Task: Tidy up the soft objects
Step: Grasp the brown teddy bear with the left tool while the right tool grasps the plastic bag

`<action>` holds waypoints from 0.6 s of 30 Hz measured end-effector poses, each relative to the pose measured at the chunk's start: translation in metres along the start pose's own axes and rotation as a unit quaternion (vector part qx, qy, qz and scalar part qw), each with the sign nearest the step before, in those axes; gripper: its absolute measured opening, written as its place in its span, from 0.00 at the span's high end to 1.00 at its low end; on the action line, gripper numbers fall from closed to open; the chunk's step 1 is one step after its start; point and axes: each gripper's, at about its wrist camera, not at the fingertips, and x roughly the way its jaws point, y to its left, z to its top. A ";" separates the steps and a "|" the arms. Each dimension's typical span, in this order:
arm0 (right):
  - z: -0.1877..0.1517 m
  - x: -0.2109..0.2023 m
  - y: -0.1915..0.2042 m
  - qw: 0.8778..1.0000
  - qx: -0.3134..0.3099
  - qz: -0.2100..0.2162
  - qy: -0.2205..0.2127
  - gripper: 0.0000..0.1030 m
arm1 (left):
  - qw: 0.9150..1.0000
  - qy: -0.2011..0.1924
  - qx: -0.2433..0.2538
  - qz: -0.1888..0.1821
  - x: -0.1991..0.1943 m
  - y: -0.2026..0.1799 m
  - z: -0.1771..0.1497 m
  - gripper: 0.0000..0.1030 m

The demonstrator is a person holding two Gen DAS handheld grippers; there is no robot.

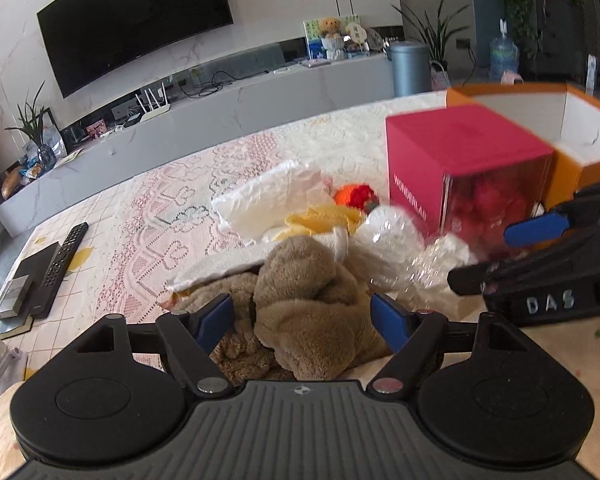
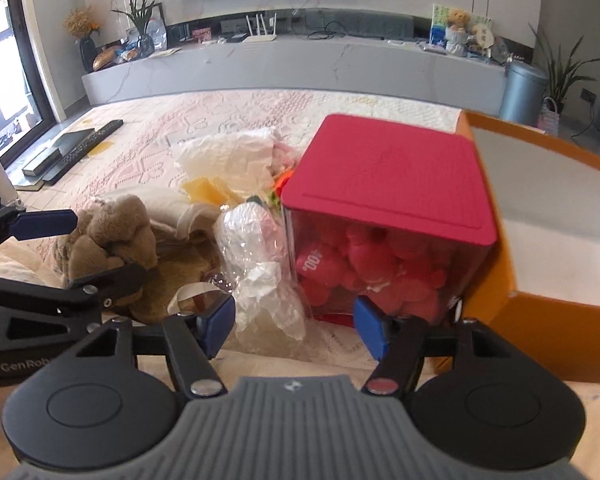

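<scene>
A brown plush toy lies at the near edge of the pile, and my left gripper stands open around it, blue pads on either side without pressing. From the right wrist view the left gripper straddles the same brown plush toy. My right gripper is open just above a crinkled clear-plastic bundle with something white inside, right beside the pink box holding red plush. The right gripper enters the left wrist view from the right.
An open orange box with a white inside stands right of the pink box. White padded wrap, yellow cloth and an orange-red knitted piece lie behind the plush. A remote and a dark book rest far left on the lace tablecloth.
</scene>
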 end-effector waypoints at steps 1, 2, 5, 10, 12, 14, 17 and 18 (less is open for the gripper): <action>0.000 0.003 -0.001 1.000 0.003 0.005 0.002 0.37 | 1.000 0.001 0.006 0.008 0.003 -0.002 -0.003 0.12; 0.002 0.007 0.000 1.000 0.005 0.012 0.003 0.36 | 1.000 0.002 0.010 0.017 0.005 -0.003 -0.005 0.12; 0.003 0.016 0.002 1.000 0.004 0.025 0.004 0.34 | 0.999 0.004 0.023 0.028 0.007 -0.008 -0.006 0.15; 0.001 0.033 0.002 0.999 0.022 0.042 0.008 0.34 | 0.999 0.002 0.032 0.042 0.006 -0.013 -0.007 0.24; 0.000 0.035 0.000 0.998 0.031 0.051 0.007 0.38 | 0.998 0.000 0.033 0.048 0.005 -0.014 -0.007 0.28; -0.002 0.037 0.000 0.998 0.034 0.056 0.007 0.48 | 0.998 -0.004 0.026 0.054 0.004 -0.014 -0.007 0.37; -0.006 0.037 0.009 0.999 0.010 0.051 0.004 0.56 | 0.999 -0.009 0.008 0.053 0.000 -0.009 -0.007 0.45; -0.007 0.035 0.013 0.999 0.001 0.051 0.000 0.59 | 0.999 -0.011 0.004 0.053 -0.001 -0.008 -0.007 0.46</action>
